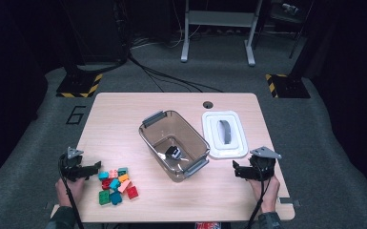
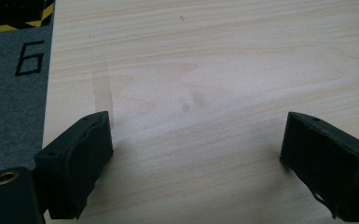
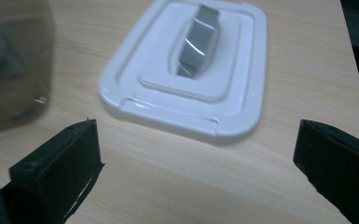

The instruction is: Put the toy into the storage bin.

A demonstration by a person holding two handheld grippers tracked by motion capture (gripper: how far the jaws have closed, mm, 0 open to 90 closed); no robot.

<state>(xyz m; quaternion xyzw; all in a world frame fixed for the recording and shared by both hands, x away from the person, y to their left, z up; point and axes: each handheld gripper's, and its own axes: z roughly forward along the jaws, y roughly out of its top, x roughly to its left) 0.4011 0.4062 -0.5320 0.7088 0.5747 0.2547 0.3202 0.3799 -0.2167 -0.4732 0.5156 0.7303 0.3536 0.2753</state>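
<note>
High view down on the whole table; both gripper views low, close over its wood.

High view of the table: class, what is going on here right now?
A person at a wooden table holds a hand-held gripper in each hand. The left hand-held gripper sits open beside a pile of coloured toy bricks. The right hand-held gripper is open and holds nothing, near a white lid lying flat on the table. Between them stands a clear plastic box, uncovered, with one dark item already inside. The bricks are not in the box.
</note>
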